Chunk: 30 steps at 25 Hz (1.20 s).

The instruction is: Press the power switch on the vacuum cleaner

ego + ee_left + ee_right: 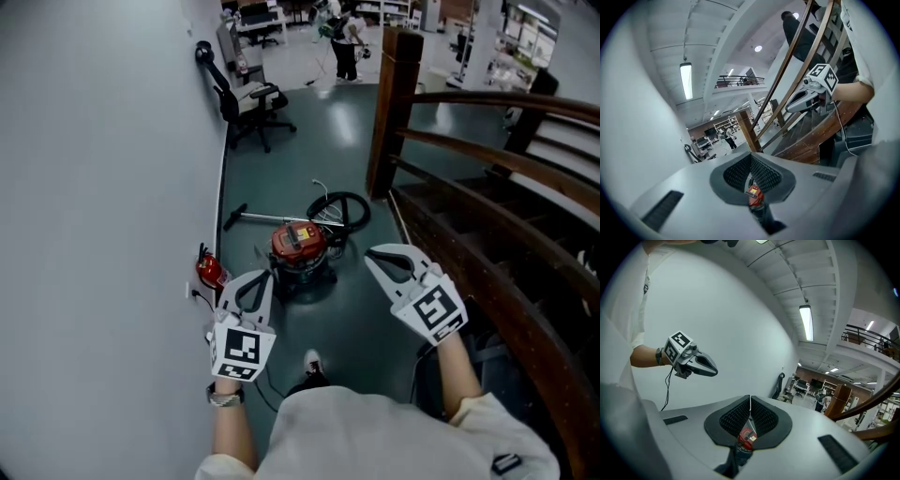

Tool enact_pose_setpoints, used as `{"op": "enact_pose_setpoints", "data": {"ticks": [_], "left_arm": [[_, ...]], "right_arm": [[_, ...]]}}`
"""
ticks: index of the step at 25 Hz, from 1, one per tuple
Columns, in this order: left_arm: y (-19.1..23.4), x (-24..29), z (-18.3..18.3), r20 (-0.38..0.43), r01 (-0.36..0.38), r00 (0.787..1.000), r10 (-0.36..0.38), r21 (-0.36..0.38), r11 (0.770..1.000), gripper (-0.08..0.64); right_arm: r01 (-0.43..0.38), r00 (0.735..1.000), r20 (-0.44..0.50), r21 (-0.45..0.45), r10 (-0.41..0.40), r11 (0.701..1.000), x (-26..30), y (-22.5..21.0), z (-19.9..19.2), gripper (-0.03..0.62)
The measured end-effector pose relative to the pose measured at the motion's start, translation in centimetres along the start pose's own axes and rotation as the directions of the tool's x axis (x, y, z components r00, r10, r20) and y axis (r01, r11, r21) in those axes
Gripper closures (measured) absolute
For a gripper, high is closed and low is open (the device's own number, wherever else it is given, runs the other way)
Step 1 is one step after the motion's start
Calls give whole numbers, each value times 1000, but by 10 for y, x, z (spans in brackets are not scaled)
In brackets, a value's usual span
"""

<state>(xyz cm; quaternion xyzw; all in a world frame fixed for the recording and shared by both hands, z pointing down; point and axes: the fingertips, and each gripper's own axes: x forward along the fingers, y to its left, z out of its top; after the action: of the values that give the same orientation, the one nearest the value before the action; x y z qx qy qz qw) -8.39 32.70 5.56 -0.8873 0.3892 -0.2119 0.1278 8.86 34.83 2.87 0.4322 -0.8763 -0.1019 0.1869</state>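
The vacuum cleaner (pixel 300 248), a black drum with a red top, stands on the dark green floor a short way ahead of me. Its black hose (pixel 343 210) coils behind it. My left gripper (pixel 266 274) is held left of the drum, jaws shut and empty. My right gripper (pixel 369 253) hovers to the drum's right, also shut and empty. Both point forward, apart from the machine. In the left gripper view the vacuum cleaner (pixel 753 194) shows small below the closed tips of the left gripper (pixel 751 156). The right gripper view shows the vacuum cleaner (pixel 747 437) likewise under the right gripper (pixel 750 397).
A grey wall (pixel 103 187) runs along the left, with a red object (pixel 210 270) at its foot. A wooden stair railing (pixel 487 169) and post (pixel 395 103) close off the right. A metal wand (pixel 267 220) lies by the vacuum. An office chair (pixel 248 103) and a person (pixel 345 42) are farther off.
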Motion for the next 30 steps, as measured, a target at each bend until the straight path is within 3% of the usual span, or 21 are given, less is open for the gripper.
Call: {"op": "enact_pose_setpoints", "data": {"ticks": [30], "left_arm": [[98, 87, -70, -31, 130, 991, -131, -30, 991, 558]], "right_arm": [[32, 997, -69, 37, -29, 999, 139, -31, -9, 563]]}}
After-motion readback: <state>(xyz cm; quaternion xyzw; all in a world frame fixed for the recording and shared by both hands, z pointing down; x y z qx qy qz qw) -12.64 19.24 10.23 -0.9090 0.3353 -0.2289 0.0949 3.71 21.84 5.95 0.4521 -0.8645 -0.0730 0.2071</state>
